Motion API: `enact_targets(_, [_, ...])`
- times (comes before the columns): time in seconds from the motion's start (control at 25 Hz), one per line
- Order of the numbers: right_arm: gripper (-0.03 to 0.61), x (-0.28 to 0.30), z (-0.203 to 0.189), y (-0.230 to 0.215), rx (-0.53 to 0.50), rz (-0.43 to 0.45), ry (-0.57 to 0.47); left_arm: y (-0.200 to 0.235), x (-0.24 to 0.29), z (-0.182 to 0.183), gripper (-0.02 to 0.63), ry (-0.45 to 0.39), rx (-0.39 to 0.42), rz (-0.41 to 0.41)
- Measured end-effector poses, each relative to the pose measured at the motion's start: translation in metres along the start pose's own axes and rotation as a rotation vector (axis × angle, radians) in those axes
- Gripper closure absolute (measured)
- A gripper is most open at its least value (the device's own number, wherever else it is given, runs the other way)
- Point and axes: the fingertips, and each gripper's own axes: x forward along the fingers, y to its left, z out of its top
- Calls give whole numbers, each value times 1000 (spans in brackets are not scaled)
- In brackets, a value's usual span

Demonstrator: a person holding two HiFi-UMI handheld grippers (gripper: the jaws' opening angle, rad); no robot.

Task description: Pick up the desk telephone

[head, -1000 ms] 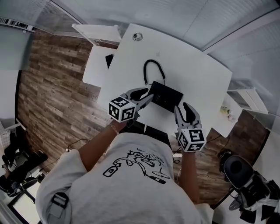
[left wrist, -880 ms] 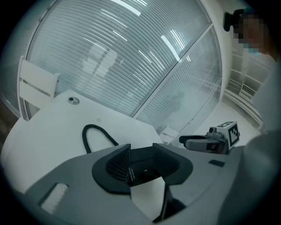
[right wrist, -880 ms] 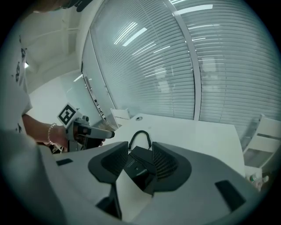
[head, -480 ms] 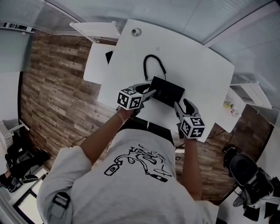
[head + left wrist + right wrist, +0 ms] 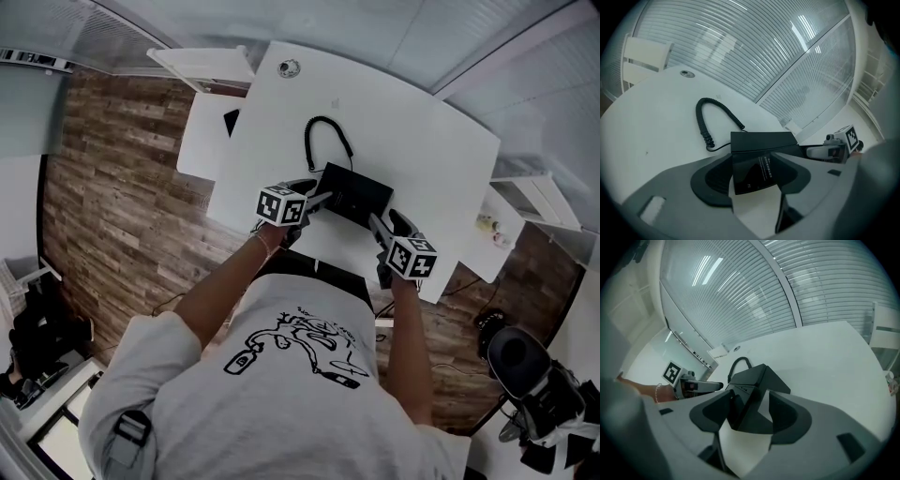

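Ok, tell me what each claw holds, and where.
Nothing held: the left claw and right claw have just been opening, each straddling a telephone corner.

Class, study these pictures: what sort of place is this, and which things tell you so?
Most likely an office or meeting room. A black desk telephone with a coiled cord sits on a large white desk, slatted blinds line the walls, and the floor is wood-look planks.
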Motion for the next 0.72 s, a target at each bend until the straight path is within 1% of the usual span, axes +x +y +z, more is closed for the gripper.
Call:
enact_targets(0.24, [357, 12, -10, -6, 46, 5, 26, 10, 11, -9, 380, 24, -52, -16])
enact_targets(0.32, [357, 17, -12, -5, 69, 22, 34, 15, 15, -14, 379, 39, -66, -9])
enact_targets(0.48, [359, 21, -14, 3, 116, 69, 35, 7, 20, -16, 379, 46, -95, -44])
enact_targets(0.6, [364, 22, -16, 2, 101, 46, 47, 6, 21, -17, 379, 60, -98, -42])
enact_targets(0.72, [367, 22, -15, 1, 117, 43, 43, 7, 20, -15, 380, 73, -94, -36])
